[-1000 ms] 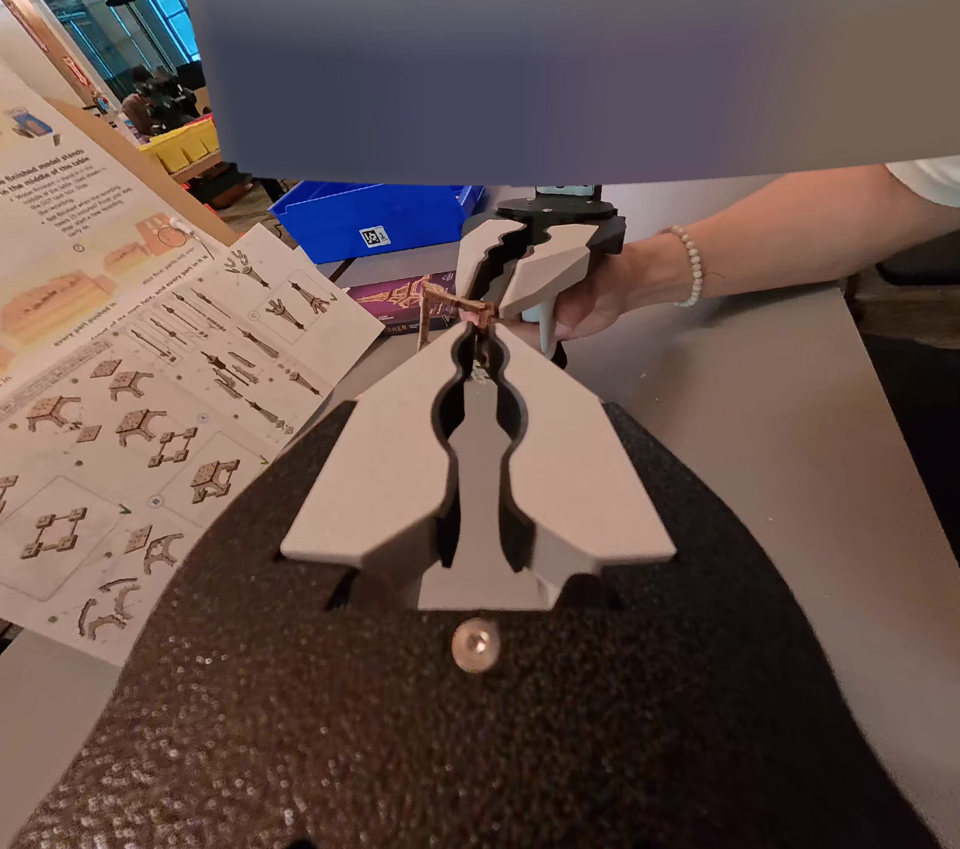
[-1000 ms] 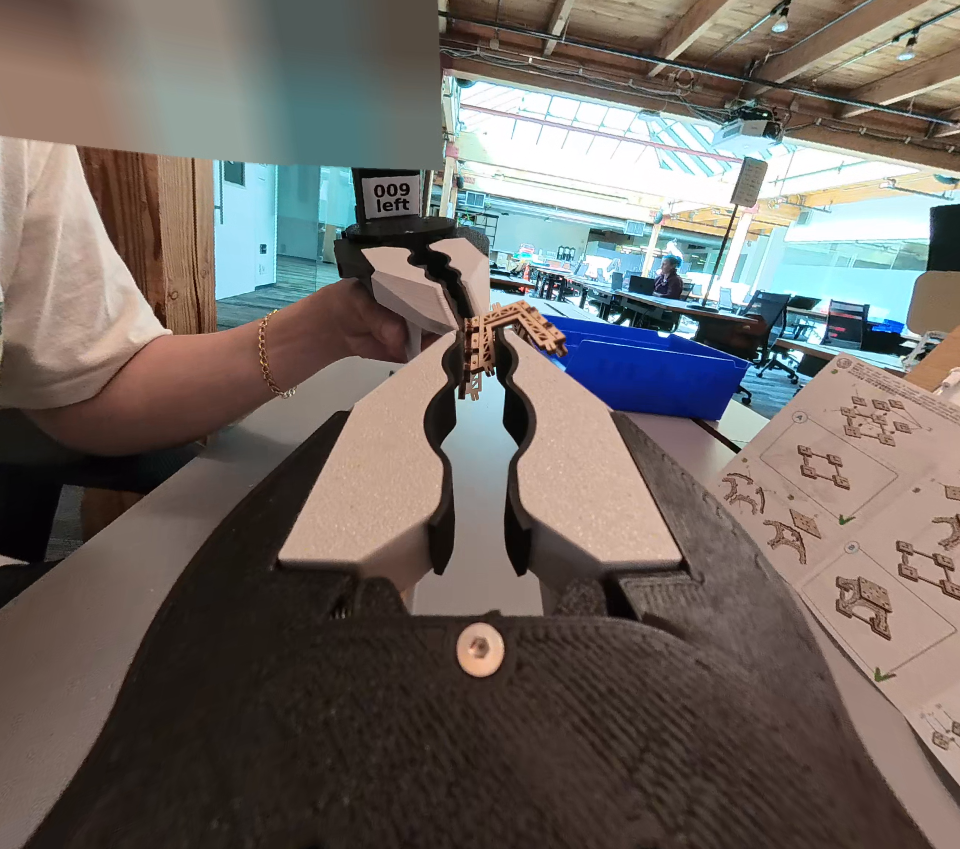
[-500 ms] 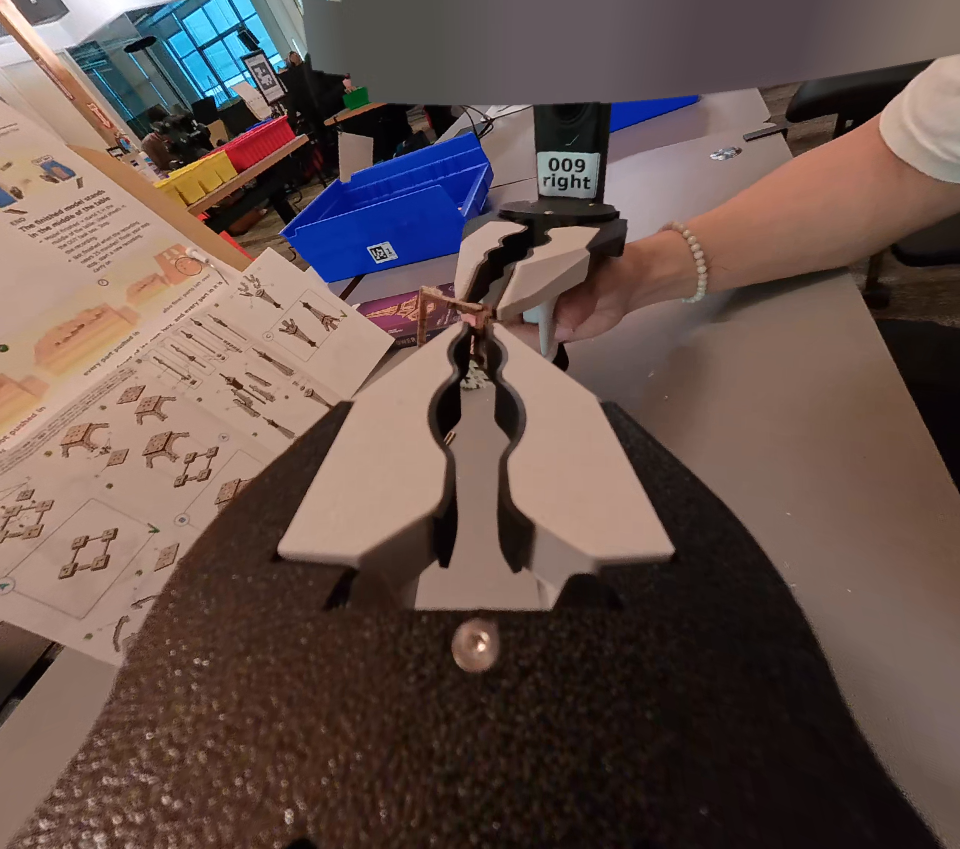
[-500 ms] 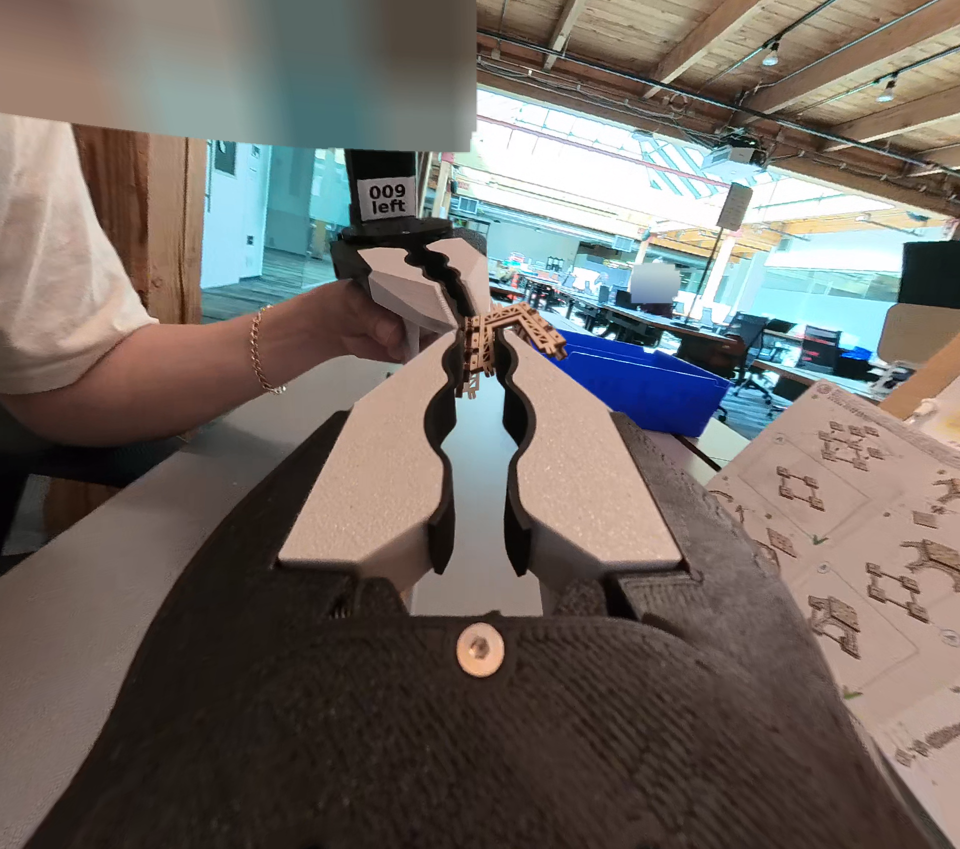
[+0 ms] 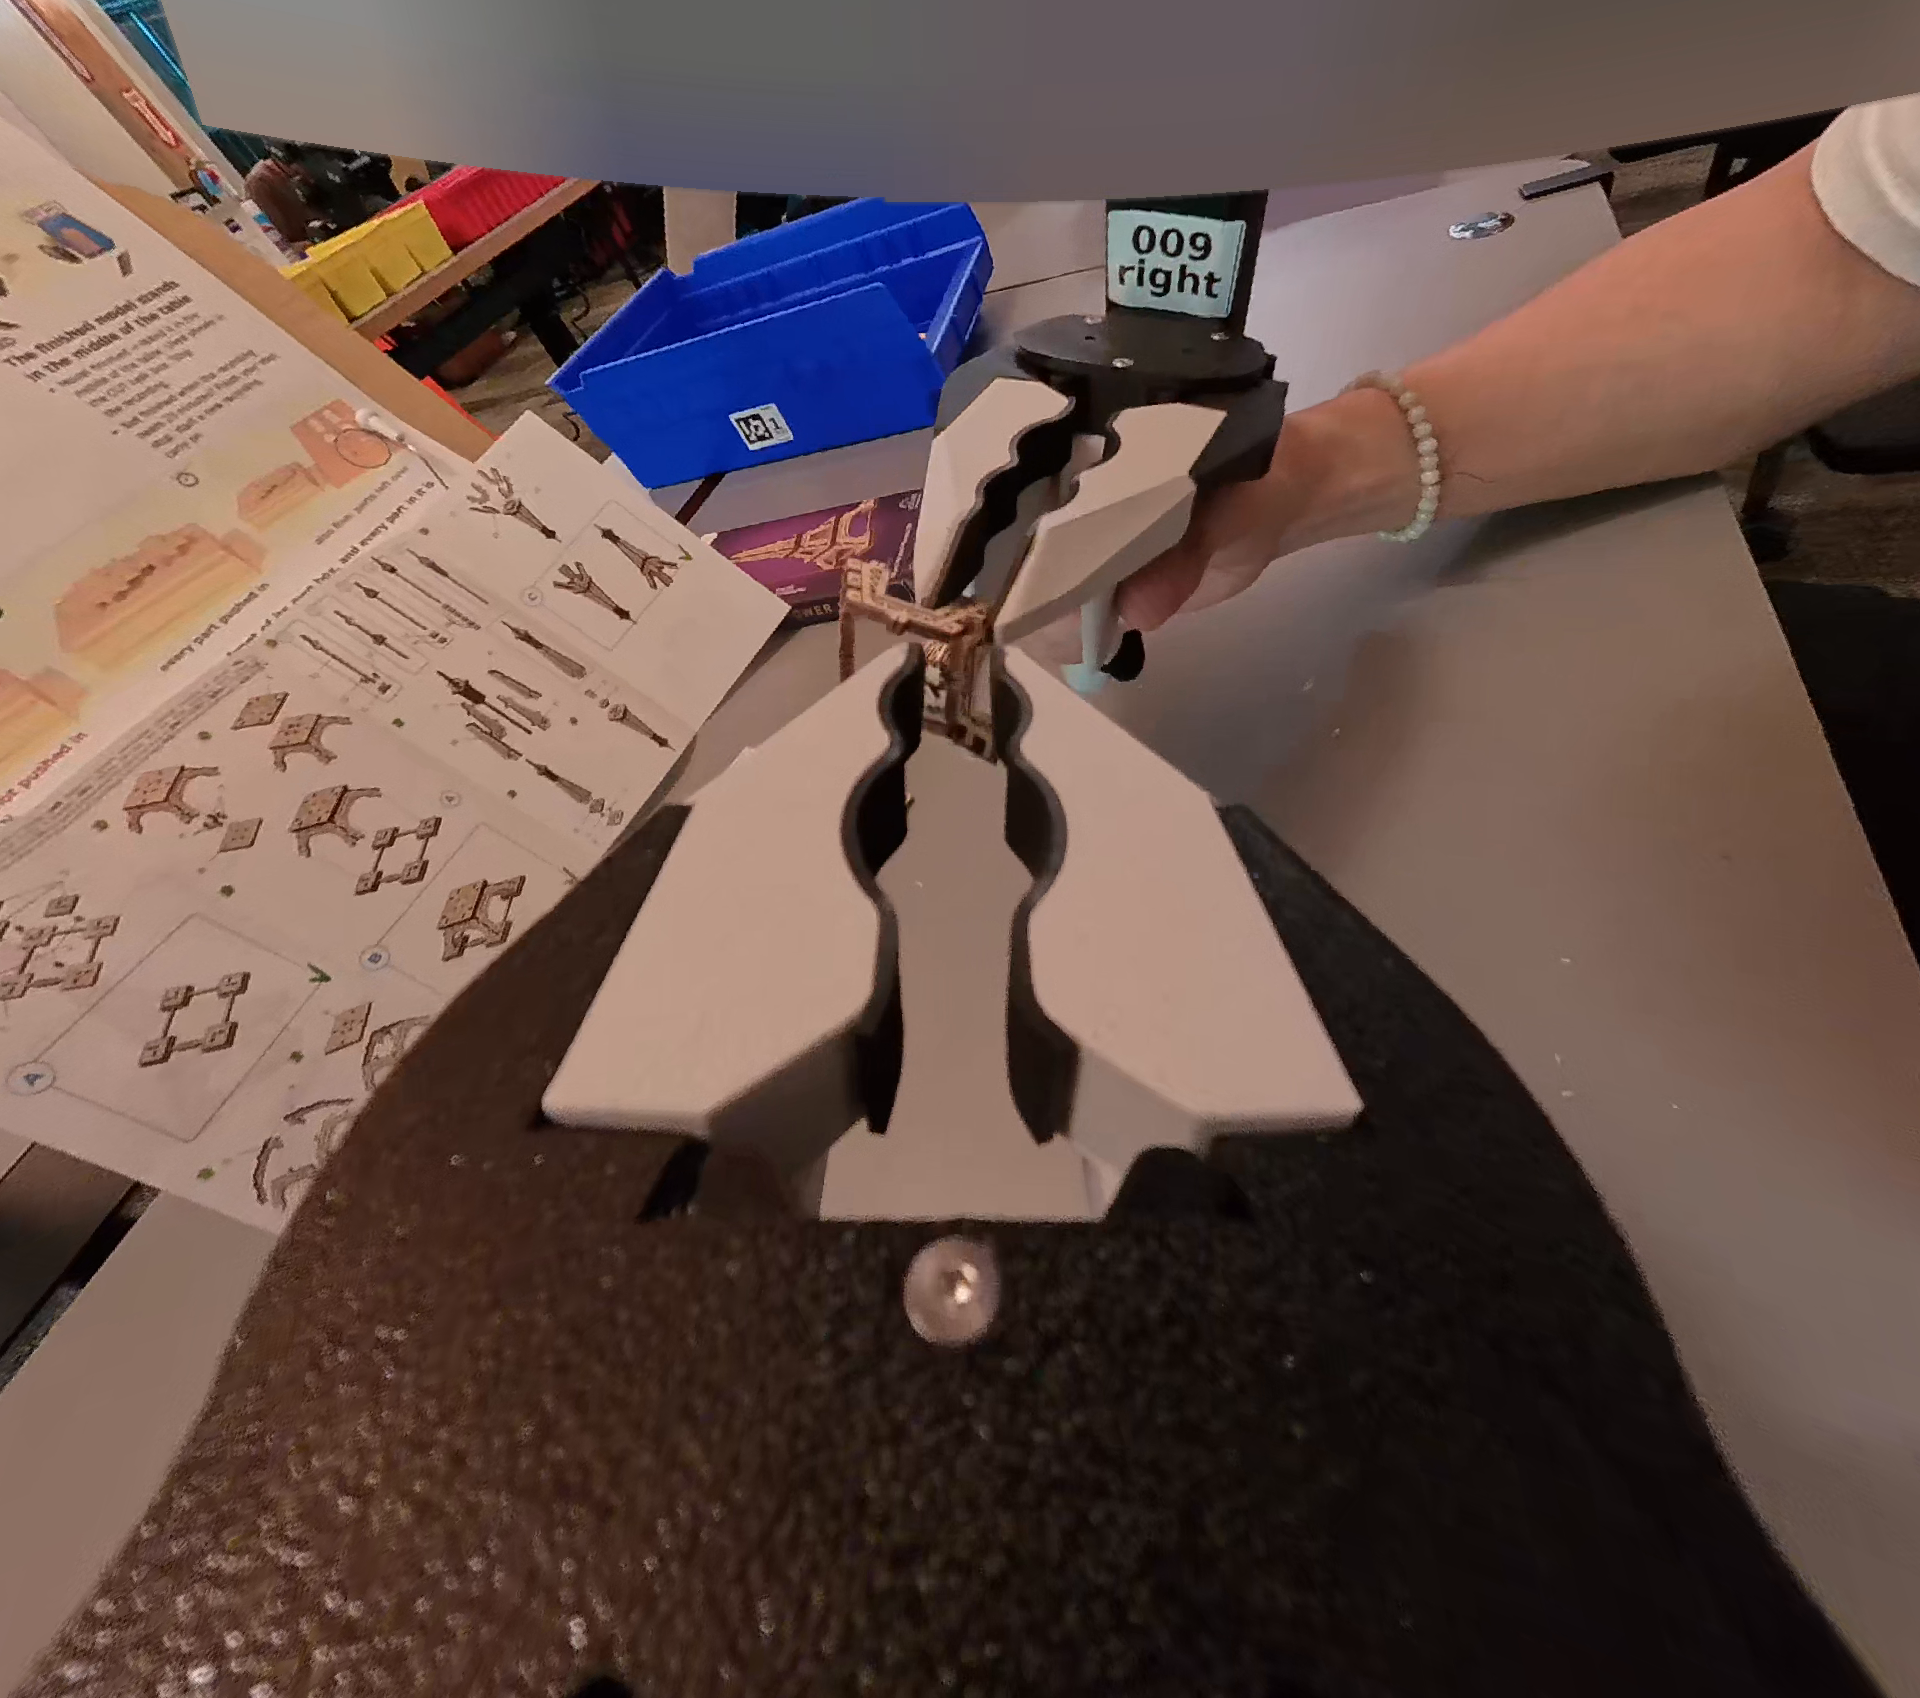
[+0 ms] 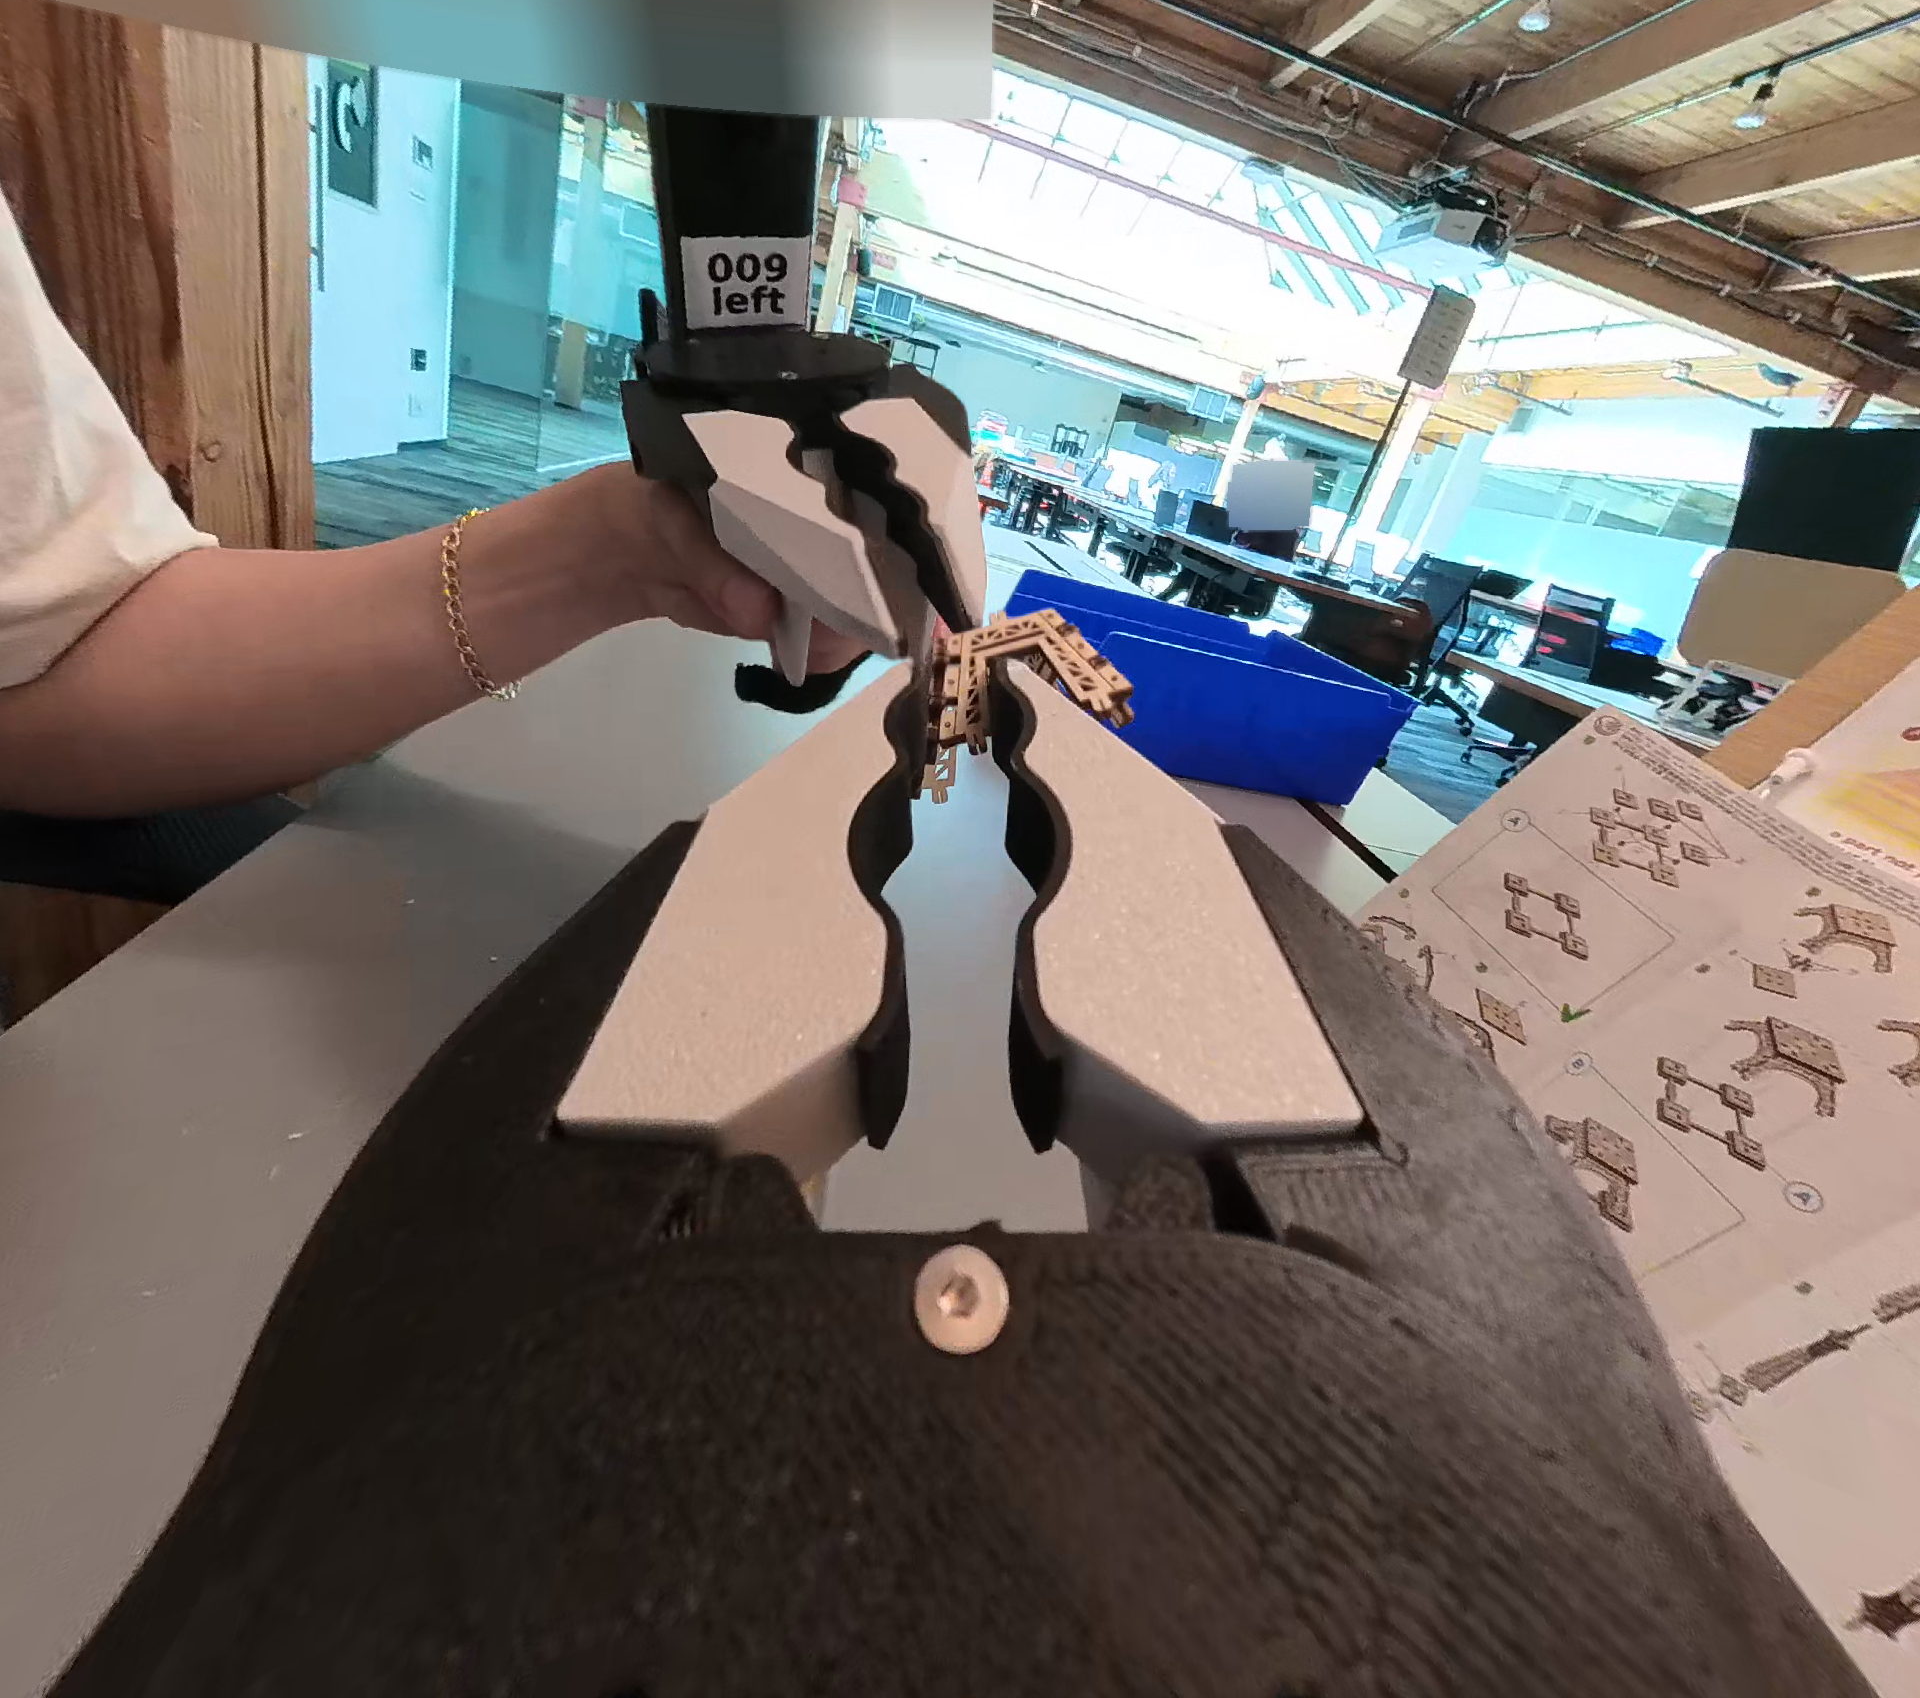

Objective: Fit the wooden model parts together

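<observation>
1. The left tool (image 5: 940,661) is pinched down to a narrow gap at its tips, gripping the upright lattice strip of the wooden model piece (image 5: 951,672) in mid-air above the grey worktop (image 5: 1507,817). Hold that grip as it is; the wood looks thin enough to snap if squeezed harder.

2. The right tool (image 6: 956,692) meets it tip to tip and is likewise nearly closed on the same little assembly. From its side the wooden piece (image 6: 1023,661) shows a truss arm sticking out towards the blue bin (image 6: 1226,713). I'd judge the joint sits right between the two sets of tips, though I can't see whether the tab is seated.

3. To do this well, press the two tools straight towards each other along the slot, without twisting. The protruding arm is unsupported and could lever the joint apart.

4. Keep the work over the worktop, so that a dropped part lands there.

5. Further off, the instruction sheet (image 5: 343,713) lies on the left tool's side, handy for checking orientation, with a purple box (image 5: 821,547) beyond it.
</observation>
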